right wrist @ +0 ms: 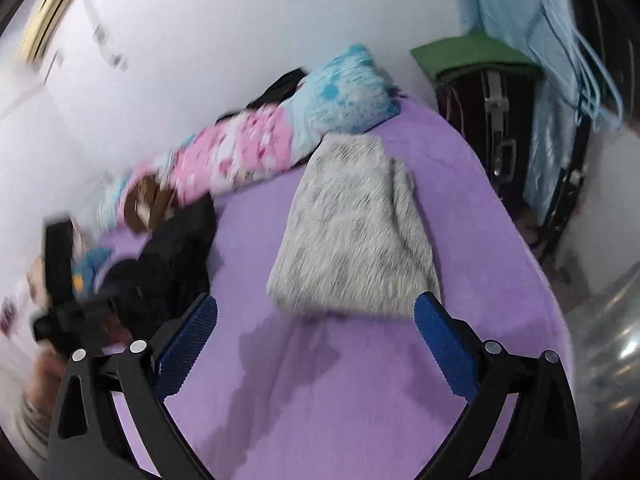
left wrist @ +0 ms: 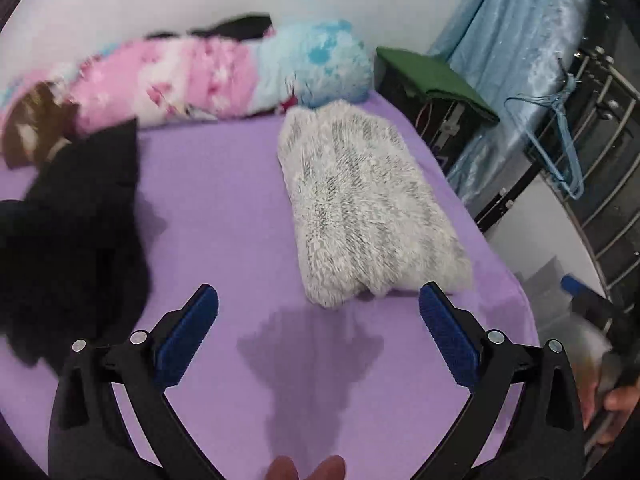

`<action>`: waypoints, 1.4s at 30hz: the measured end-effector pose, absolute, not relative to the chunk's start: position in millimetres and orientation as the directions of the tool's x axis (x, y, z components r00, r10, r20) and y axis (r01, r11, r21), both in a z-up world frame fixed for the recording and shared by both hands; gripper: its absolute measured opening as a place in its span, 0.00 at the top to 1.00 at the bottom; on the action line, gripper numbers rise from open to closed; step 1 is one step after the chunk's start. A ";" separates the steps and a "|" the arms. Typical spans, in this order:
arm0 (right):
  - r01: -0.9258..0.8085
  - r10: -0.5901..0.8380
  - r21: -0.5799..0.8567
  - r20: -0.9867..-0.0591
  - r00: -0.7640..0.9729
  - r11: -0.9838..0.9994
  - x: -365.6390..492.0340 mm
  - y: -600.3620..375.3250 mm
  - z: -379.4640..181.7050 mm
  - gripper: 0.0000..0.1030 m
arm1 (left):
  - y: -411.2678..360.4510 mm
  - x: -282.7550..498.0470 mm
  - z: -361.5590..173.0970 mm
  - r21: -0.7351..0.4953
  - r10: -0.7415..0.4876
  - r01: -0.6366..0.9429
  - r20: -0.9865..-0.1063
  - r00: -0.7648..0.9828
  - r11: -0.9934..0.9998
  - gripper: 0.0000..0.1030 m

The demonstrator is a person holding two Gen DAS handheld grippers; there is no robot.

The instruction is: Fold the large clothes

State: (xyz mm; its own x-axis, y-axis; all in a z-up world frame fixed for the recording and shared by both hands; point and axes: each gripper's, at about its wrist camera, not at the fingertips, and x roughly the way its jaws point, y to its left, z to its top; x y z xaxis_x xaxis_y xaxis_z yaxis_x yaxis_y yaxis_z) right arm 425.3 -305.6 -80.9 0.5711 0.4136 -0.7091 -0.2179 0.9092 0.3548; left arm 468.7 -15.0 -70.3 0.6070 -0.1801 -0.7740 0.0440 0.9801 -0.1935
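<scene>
A folded grey-and-white knit garment (left wrist: 360, 204) lies on the purple bed sheet (left wrist: 224, 208), right of centre; it also shows in the right wrist view (right wrist: 352, 236). A crumpled black garment (left wrist: 76, 232) lies at the left of the bed, also in the right wrist view (right wrist: 172, 264). My left gripper (left wrist: 318, 320) is open and empty, held above the sheet just short of the grey garment. My right gripper (right wrist: 316, 324) is open and empty, near the grey garment's front edge. The left gripper's body shows at the left of the right wrist view (right wrist: 60, 280).
A pink and blue plush blanket (left wrist: 224, 76) lies along the white wall at the back. A green cloth (left wrist: 436, 76) tops a dark case right of the bed. Blue hangers (left wrist: 560, 140) and a light blue curtain (left wrist: 504, 40) hang at the right.
</scene>
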 end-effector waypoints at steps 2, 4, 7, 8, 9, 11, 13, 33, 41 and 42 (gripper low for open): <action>-0.201 0.419 0.374 -0.718 0.555 0.906 395.7 -300.8 -77.0 0.06 | -24.9 436.9 -59.3 -0.178 -0.163 0.040 -0.762 0.626 0.983 0.06; -0.192 0.409 0.367 -0.721 0.559 0.910 373.0 -293.8 -70.6 0.06 | -33.6 406.3 -52.2 -0.174 -0.152 0.028 -0.754 0.639 0.984 0.06; -0.198 0.365 0.310 -0.716 0.595 0.930 334.1 -283.2 -58.1 0.06 | -42.8 366.4 -44.7 -0.170 -0.142 0.021 -0.739 0.659 0.985 0.06; -0.200 0.342 0.279 -0.719 0.605 0.939 320.4 -277.7 -53.5 0.06 | -43.9 351.3 -42.2 -0.174 -0.141 0.018 -0.732 0.666 0.985 0.06; -0.206 0.334 0.264 -0.721 0.607 0.942 310.8 -274.4 -50.1 0.06 | -44.8 340.5 -39.8 -0.167 -0.136 0.017 -0.732 0.667 0.986 0.06; -0.208 0.300 0.217 -0.730 0.614 0.954 290.4 -268.3 -43.6 0.06 | -46.2 317.8 -35.4 -0.135 -0.104 0.004 -0.741 0.664 0.991 0.06; -0.204 0.279 0.191 -0.723 0.632 0.960 265.3 -264.5 -35.3 0.06 | -46.0 298.1 -29.3 -0.122 -0.086 -0.008 -0.738 0.670 0.992 0.06; -0.163 0.159 0.056 -0.661 0.733 0.985 112.9 -239.8 -8.7 0.06 | -68.2 138.2 -10.1 0.017 0.037 -0.036 -0.742 0.669 0.999 0.06; -0.171 0.171 0.063 -0.641 0.749 0.983 92.9 -238.1 -0.1 0.06 | -68.1 119.1 -7.0 0.008 0.027 -0.031 -0.736 0.677 0.999 0.06; -0.175 0.173 0.061 -0.639 0.750 0.983 90.8 -236.8 -0.2 0.06 | -68.9 116.0 -5.6 0.012 0.029 -0.029 -0.731 0.682 1.000 0.06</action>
State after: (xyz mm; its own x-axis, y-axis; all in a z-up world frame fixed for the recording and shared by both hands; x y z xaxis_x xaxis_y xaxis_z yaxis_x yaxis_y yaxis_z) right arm 90.8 -236.8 -0.2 0.7495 0.1727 -0.6390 -0.1746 0.9828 0.0609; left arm 116.0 -68.9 -5.6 0.6816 0.0286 -0.7311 -0.0286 0.9995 0.0124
